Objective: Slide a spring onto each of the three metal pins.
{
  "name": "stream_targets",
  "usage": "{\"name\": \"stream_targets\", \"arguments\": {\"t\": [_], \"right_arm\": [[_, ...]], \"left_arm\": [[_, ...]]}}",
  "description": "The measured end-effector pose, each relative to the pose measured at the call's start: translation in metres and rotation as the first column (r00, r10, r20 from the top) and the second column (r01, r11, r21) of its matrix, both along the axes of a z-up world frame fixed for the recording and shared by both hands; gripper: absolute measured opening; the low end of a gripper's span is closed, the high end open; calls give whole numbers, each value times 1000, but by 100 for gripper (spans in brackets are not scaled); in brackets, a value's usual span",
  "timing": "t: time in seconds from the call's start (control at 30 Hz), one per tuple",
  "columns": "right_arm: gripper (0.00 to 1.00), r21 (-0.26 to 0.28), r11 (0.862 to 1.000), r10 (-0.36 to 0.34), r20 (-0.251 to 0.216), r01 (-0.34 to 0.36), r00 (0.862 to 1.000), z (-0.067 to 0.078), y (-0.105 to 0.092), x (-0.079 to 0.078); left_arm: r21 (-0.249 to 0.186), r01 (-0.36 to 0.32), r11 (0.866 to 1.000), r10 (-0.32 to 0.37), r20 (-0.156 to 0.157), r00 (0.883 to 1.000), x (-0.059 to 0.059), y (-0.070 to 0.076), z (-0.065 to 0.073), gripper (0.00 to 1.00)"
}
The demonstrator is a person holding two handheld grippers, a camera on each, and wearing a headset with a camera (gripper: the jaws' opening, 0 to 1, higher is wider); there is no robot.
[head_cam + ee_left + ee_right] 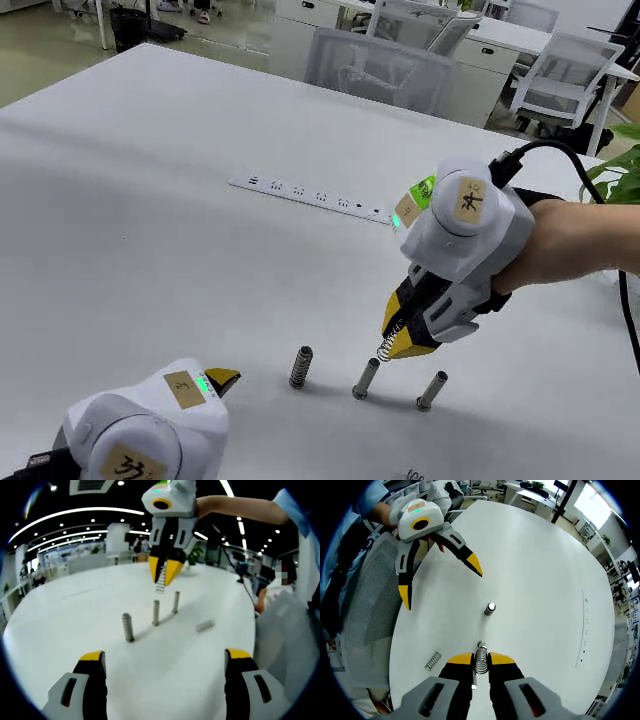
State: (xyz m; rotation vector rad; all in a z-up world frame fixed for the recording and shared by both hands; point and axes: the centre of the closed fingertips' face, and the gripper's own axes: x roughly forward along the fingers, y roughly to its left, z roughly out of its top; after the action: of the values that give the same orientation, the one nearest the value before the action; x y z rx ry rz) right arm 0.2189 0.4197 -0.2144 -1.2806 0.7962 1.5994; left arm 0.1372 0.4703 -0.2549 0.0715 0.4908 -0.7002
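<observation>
Misalignment is the main risk: the right tool [400, 345], pinching a spring [386, 346] at its upper coils, holds it just above the middle pin [366, 378]. Lowered off-axis, the free end could catch the pin tip and buckle — or slip out. The left tool [441, 588] stands apart, jaws spread.

Left pin [301, 366] sprung, mid pin [366, 378] & right pin [432, 390] bare; spring [385, 345] just above mid.

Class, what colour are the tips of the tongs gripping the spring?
Yellow, clearest on the right tongs in the right gripper view.
</observation>
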Motion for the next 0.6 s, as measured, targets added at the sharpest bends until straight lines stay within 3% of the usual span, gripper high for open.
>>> {"name": "stream_targets", "arguments": {"t": [0.6], "right_arm": [[12,-40,998,42,-4,-42,999,-8,2,-1]], "left_arm": [[-5,0,1000,0,-1,1000,1,1,1,98]]}}
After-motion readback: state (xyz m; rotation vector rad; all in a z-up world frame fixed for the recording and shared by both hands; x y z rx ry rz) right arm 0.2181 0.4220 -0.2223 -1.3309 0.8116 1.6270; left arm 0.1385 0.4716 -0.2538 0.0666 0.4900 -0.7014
